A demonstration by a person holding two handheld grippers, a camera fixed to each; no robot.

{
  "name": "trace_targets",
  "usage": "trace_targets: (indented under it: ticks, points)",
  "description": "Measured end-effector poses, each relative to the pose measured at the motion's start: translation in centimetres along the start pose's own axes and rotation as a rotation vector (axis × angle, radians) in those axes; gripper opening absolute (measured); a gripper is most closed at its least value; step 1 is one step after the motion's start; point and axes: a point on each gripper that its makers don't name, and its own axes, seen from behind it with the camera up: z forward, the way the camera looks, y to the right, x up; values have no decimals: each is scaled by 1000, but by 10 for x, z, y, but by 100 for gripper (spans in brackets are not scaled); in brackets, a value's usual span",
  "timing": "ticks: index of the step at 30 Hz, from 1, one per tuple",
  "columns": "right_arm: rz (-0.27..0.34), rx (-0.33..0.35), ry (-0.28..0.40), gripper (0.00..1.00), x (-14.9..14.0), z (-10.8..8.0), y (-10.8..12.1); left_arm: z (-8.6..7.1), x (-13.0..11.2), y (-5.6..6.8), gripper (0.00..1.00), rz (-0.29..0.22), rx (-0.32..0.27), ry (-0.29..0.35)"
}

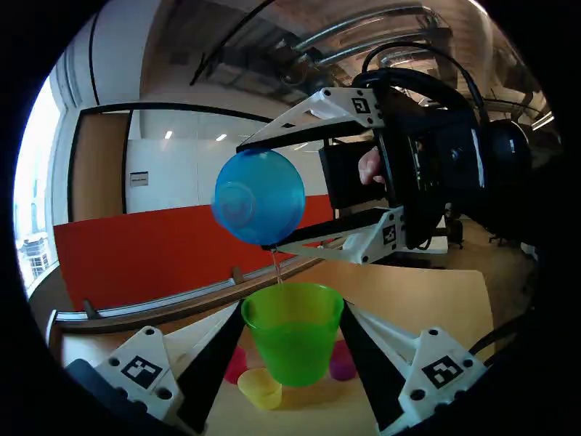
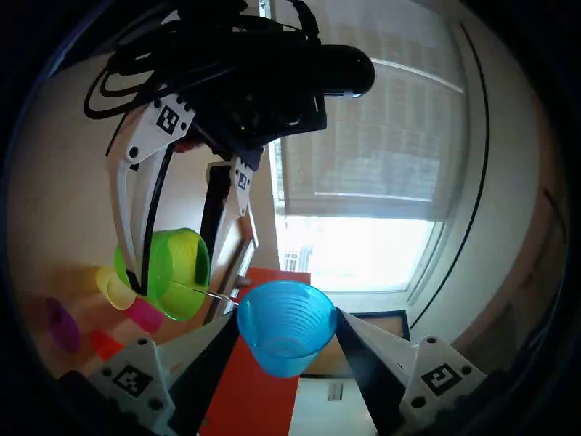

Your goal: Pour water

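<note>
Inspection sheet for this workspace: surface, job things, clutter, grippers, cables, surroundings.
Surface: wooden table.
Job's things: blue cup tipped, thin water stream falling into green cup.
Clutter: yellow cup, pink cup and purple cup on the table beyond the green cup.
Grippers: left gripper shut on green cup; right gripper shut on blue cup.
Cables: black cables looped over the right gripper.
Surroundings: red wall, bright window, ceiling pipes.

A red wall (image 1: 131,254) runs below glass panels (image 1: 189,167), pipes (image 1: 363,23) cross the ceiling, and a window (image 2: 356,247) glares.
</note>
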Motion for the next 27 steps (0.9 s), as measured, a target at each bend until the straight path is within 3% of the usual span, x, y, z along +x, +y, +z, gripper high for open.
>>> trace_targets:
  ticks: [27]
  points:
    - [-6,-11,6,94,-1,1,3,-1,2,1,89,3,3,-1]
